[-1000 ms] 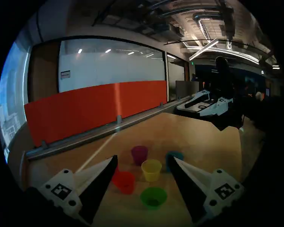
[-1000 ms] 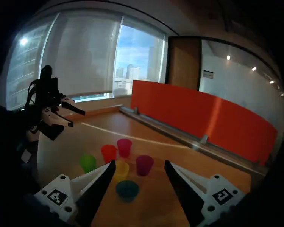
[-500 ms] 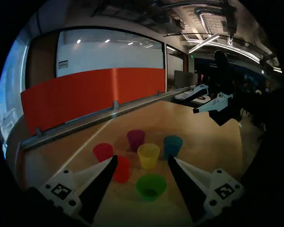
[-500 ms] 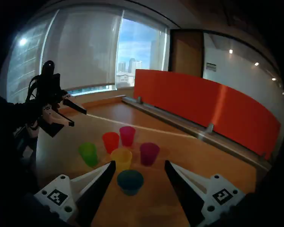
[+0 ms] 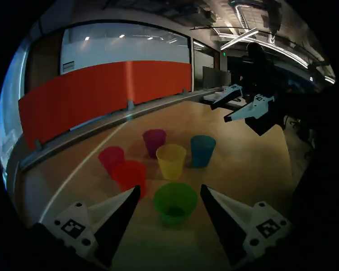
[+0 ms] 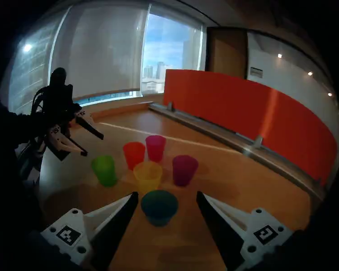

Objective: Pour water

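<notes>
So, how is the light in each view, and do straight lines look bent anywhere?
Right gripper view: the bright window backlights the left gripper, leaving it mostly in silhouette; the cups are clear. Left gripper view: dimmer overall, and the fisheye bows the orange panel.

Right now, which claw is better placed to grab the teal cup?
Right. The teal cup stands just ahead, between the open fingers of the right claw; the left claw faces the green cup instead.
</notes>
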